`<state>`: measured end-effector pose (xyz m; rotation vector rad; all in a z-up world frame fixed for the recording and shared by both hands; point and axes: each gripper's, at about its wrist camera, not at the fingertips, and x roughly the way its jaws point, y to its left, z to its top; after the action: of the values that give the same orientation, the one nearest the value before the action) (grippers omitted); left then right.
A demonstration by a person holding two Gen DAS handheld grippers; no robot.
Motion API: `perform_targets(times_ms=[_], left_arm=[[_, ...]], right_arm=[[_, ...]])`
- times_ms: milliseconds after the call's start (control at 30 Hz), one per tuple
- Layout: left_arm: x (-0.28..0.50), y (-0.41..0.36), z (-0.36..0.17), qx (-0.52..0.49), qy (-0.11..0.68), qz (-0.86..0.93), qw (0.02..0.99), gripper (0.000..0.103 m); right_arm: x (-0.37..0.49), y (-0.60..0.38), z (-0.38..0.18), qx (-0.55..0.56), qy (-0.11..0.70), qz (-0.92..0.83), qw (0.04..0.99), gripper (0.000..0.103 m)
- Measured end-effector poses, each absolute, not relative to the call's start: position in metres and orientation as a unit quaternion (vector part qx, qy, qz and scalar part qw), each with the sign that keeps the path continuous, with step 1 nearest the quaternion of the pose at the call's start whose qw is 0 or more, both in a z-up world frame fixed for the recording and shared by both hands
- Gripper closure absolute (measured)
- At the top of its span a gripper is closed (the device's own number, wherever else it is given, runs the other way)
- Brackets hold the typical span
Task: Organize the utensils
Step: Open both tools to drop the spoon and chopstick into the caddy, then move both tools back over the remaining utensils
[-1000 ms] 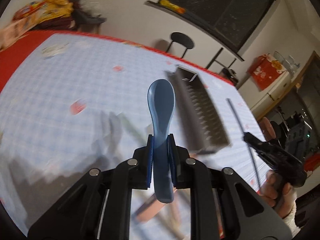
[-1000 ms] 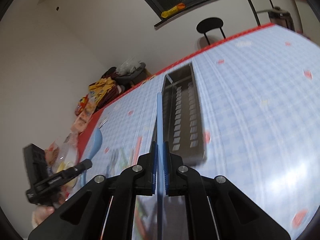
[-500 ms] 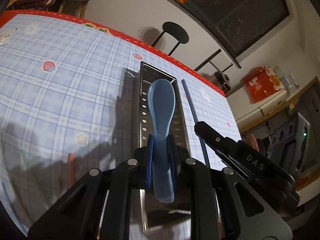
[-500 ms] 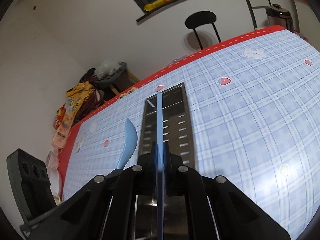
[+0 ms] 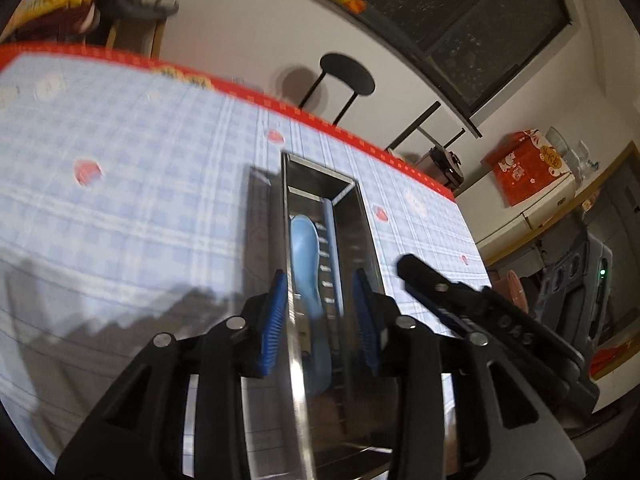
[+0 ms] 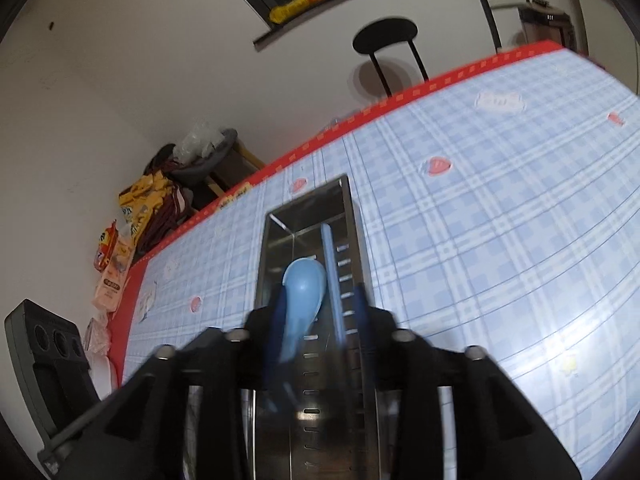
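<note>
Both tongs above the long steel tray (image 5: pixel 362 216), which lies on the counter (image 5: pixel 140 184) with its blue checked cloth. Left tongs (image 5: pixel 322 312) just opened, pads apart, clamping nothing — the blue spoon (image 5: pixel 306 256) lying loose inside the tray, bowl toward the far end. Right tongs (image 6: pixel 320 312) also just opened, pads apart and empty. A thin blue stick (image 6: pixel 332 276) just beside the spoon in the same tray — maybe a chopstick, too blurred to say.
</note>
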<state>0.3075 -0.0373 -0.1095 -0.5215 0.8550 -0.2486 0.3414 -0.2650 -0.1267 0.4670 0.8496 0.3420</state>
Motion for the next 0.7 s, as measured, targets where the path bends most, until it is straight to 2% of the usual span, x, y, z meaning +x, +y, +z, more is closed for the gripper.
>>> perform_targets(times_ms=[33, 100, 133, 200, 233, 367, 500, 700], left_arm=[[0.305, -0.034, -0.104, -0.245, 0.404, -0.12, 0.873, 0.059], [0.29, -0.023, -0.088, -0.225, 0.383, -0.114, 0.889, 0.041], [0.286, -0.02, -0.084, -0.218, 0.376, -0.112, 0.894, 0.038], [0.268, -0.011, -0.07, -0.19, 0.356, -0.105, 0.909, 0.015], [0.259, -0.007, -0.066, -0.178, 0.347, -0.1, 0.915, 0.011], [0.219, 0.011, -0.047, -0.121, 0.324, -0.07, 0.936, 0.006], [0.179, 0.026, -0.041, -0.078, 0.315, -0.054, 0.944, 0.006], [0.11, 0.046, -0.048, -0.034, 0.307, -0.044, 0.95, 0.006]], right_arm=[[0.336, -0.266, -0.119, 0.213, 0.399, 0.166, 0.876, 0.056], [0.324, -0.267, -0.106, 0.193, 0.383, 0.168, 0.888, 0.036], [0.316, -0.267, -0.099, 0.179, 0.373, 0.171, 0.894, 0.031], [0.295, -0.263, -0.084, 0.136, 0.352, 0.175, 0.909, 0.011], [0.287, -0.261, -0.079, 0.12, 0.345, 0.176, 0.914, 0.008], [0.241, -0.248, -0.064, 0.024, 0.313, 0.187, 0.931, 0.006], [0.197, -0.234, -0.061, -0.039, 0.288, 0.211, 0.933, 0.006], [0.149, -0.235, -0.072, -0.011, 0.293, 0.256, 0.921, 0.006]])
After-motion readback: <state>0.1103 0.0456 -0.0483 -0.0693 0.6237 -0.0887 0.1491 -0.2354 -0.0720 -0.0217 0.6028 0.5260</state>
